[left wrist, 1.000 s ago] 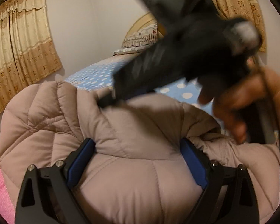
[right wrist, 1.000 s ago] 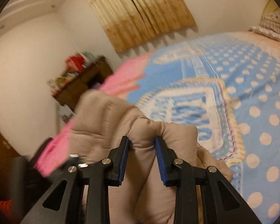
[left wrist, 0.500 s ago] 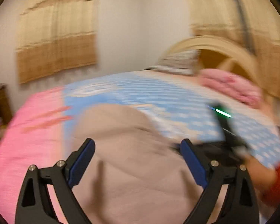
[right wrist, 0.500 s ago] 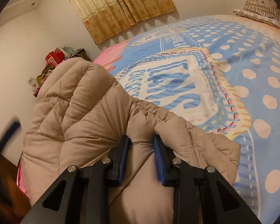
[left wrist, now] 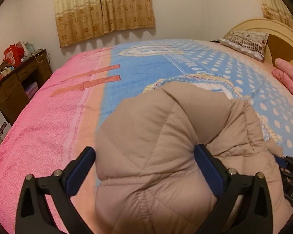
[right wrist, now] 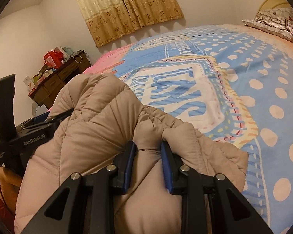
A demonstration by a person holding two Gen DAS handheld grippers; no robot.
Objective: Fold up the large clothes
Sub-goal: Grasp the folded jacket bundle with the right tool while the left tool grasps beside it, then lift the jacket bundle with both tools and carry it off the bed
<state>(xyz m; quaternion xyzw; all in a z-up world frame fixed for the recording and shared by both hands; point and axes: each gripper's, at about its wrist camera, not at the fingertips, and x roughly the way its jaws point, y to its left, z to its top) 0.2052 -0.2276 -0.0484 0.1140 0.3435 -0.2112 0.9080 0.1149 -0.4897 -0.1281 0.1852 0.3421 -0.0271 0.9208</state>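
A beige quilted puffer jacket point(left wrist: 166, 136) lies bunched on the bed point(left wrist: 48, 126); it also shows in the right wrist view point(right wrist: 99, 124). My left gripper point(left wrist: 144, 154) is open wide, its blue pads straddling a thick bulge of the jacket. My right gripper point(right wrist: 148, 146) is shut on a pinched fold of the jacket. The left gripper's body appears at the left of the right wrist view point(right wrist: 23, 142), and the right gripper's edge at the right of the left wrist view point(left wrist: 291, 173).
The bed has a pink and blue polka-dot cover point(right wrist: 254, 74). A patterned pillow point(left wrist: 246, 42) and pink bedding point(left wrist: 289, 81) lie by the headboard. A cluttered dark wooden desk point(left wrist: 13, 81) stands left of the bed. Curtains point(left wrist: 105, 9) hang on the far wall.
The left gripper swung from facing the headboard to facing the curtained wall, staying open around the jacket. The right gripper kept its pinch and lowered the jacket toward the bed.
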